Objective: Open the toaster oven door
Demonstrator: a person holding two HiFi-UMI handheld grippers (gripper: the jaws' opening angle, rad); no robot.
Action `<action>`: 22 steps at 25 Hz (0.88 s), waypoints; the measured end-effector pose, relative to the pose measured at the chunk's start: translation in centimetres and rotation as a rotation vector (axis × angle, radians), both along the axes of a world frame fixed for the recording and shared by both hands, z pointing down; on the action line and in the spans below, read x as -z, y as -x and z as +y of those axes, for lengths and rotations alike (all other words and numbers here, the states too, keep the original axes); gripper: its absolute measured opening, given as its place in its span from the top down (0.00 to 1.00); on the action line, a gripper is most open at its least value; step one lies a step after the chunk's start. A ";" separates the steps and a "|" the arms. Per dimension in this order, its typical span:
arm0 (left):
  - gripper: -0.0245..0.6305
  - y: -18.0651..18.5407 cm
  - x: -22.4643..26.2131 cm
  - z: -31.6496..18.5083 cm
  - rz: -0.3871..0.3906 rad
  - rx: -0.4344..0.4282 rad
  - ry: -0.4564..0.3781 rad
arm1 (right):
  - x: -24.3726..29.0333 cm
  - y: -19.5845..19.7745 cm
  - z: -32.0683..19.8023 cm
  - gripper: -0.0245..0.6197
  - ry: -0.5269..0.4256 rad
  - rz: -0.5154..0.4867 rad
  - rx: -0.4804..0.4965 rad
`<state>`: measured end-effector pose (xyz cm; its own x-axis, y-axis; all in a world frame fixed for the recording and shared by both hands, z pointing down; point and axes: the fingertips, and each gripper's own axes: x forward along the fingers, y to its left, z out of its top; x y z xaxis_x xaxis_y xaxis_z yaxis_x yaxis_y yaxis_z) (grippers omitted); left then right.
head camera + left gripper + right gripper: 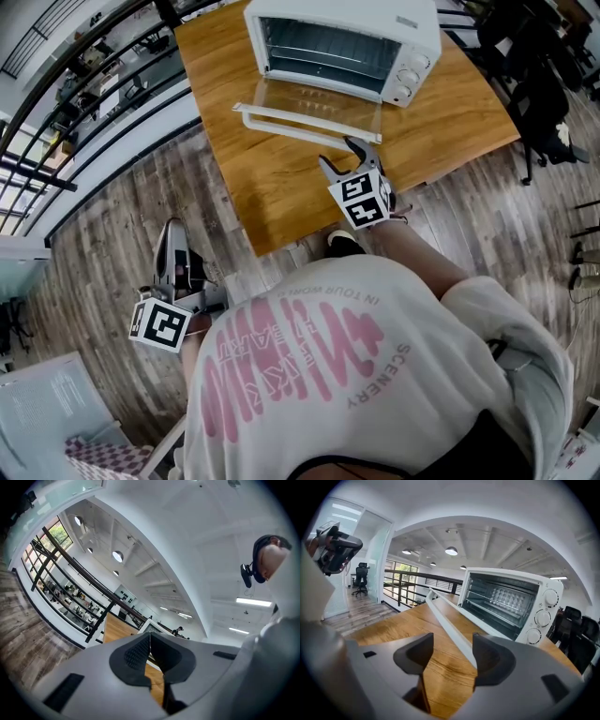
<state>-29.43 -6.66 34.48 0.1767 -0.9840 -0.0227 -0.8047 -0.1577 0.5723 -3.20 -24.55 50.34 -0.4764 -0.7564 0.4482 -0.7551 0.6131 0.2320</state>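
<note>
we are holding the right tongs (342, 155) (452, 644) low over the wooden tabletop (281, 197) (389, 625), pointing at the front of the white toaster oven (412, 33) (543, 597). its jaws are standing about half apart and are gripping nothing. in the right gripper view the white handle (300, 122) (445, 620) of the oven door (319, 98) is running across the gap just beyond the tips, its near end lying close to the right-hand jaw; we cannot tell whether the jaw is touching it. the door is lying fully down, roughly level in front of the oven's mouth, and the wire rack inside is showing.

we are keeping the left tongs (172, 234) (150, 644) down at our side, well apart from the tabletop, over the plank floor (103, 244). its two dark pads (133, 653) are sitting pressed together along one line, with nothing between them, and it is pointing about level across the room.
</note>
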 end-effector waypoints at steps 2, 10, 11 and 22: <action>0.93 0.0 0.0 0.1 0.000 -0.001 -0.001 | -0.6 0.0 0.2 0.56 0.024 -0.017 -0.012; 0.93 0.0 -0.2 0.1 -0.001 -0.003 -0.003 | -0.5 0.8 -0.1 0.49 0.019 -0.078 -0.043; 0.93 -0.1 -0.1 0.1 -0.001 -0.004 -0.003 | -0.5 0.9 0.0 0.48 0.025 -0.090 -0.048; 0.93 0.0 -0.2 0.3 0.004 0.001 -0.008 | -1.4 0.9 -0.3 0.43 0.098 -0.250 -0.141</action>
